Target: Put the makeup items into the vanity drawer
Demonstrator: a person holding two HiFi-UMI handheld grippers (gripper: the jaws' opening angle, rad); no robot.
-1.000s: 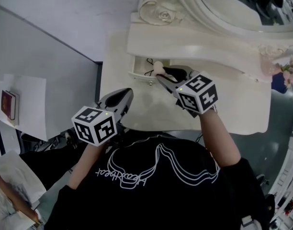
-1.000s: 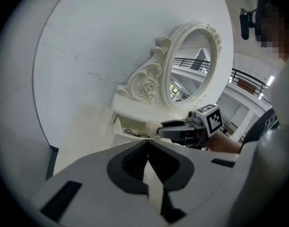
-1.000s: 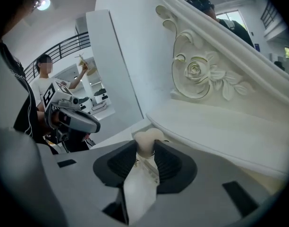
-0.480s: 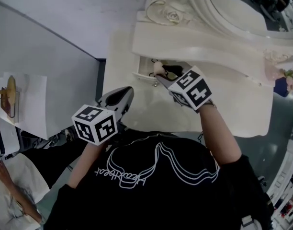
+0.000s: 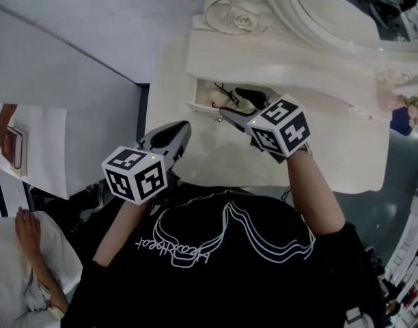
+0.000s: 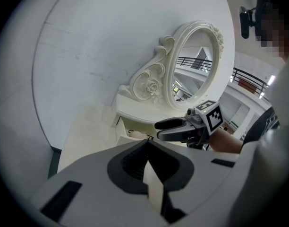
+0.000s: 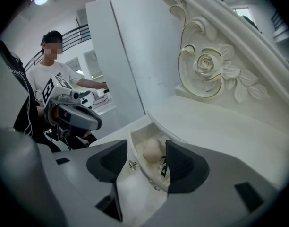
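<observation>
Right gripper (image 7: 145, 167): jaws are wide apart and opening, and the pads press on nothing. Seen between them, the beige makeup sponge (image 7: 152, 150) lies inside the open drawer (image 5: 199, 104), clear of both pads. A thin black item (image 5: 226, 91), possibly a clip, lies in the drawer just beside the sponge; it is too small to identify.

Left gripper (image 6: 147, 145): jaws are closed together with nothing between them. It is held at the near edge of the vanity top (image 5: 216, 149), well apart from the drawer. The oval mirror (image 6: 194, 65) stands behind the drawer.
</observation>
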